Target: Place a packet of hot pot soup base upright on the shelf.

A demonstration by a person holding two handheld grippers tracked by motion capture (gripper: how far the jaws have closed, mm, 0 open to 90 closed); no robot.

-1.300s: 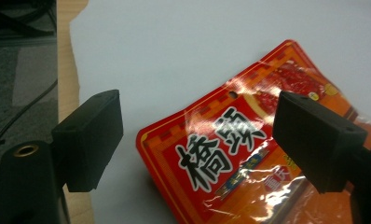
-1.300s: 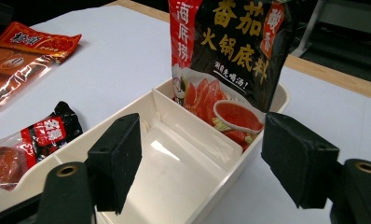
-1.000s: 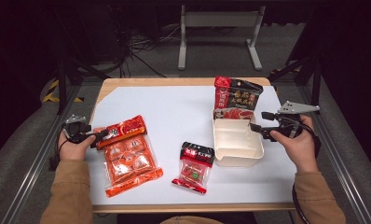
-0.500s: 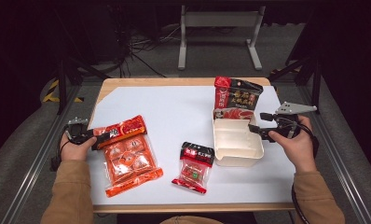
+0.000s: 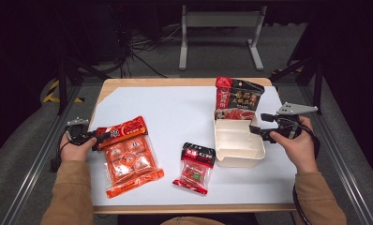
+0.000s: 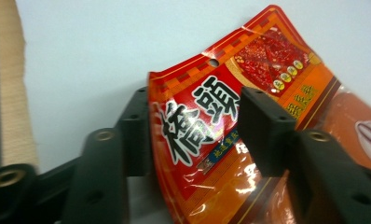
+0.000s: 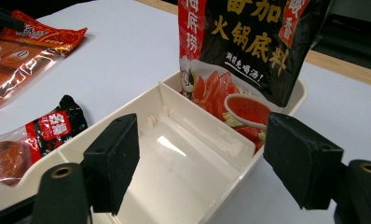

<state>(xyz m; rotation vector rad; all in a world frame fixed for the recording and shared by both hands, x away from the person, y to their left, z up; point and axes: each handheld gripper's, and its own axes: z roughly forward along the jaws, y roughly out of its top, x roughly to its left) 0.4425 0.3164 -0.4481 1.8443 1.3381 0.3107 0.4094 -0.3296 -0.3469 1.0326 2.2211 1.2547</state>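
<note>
A large orange-red snack packet (image 5: 130, 157) lies at the table's left front. My left gripper (image 5: 102, 136) points at its red header (image 6: 230, 116). Its jaws have just been closing, with the header's curled corner between them; the pads (image 6: 263, 130) still stand apart. A white divided tray (image 5: 236, 154) sits at the right, with a black-and-red pouch (image 5: 236, 101) standing upright in its far compartment. My right gripper (image 5: 257, 124) hovers at the tray's right rim (image 7: 174, 168), jaws open and wide, nothing gripped.
A small black-and-red packet (image 5: 194, 166) lies between the big packet and the tray, close to the front edge. White sheet (image 5: 175, 112) covers the wooden table. Metal rails run along both sides, and a stand's legs (image 5: 220, 33) rise behind the table.
The left gripper's jaws have drawn closer together around the packet's header. Both hands, the tray and the packets have stayed where they were.
</note>
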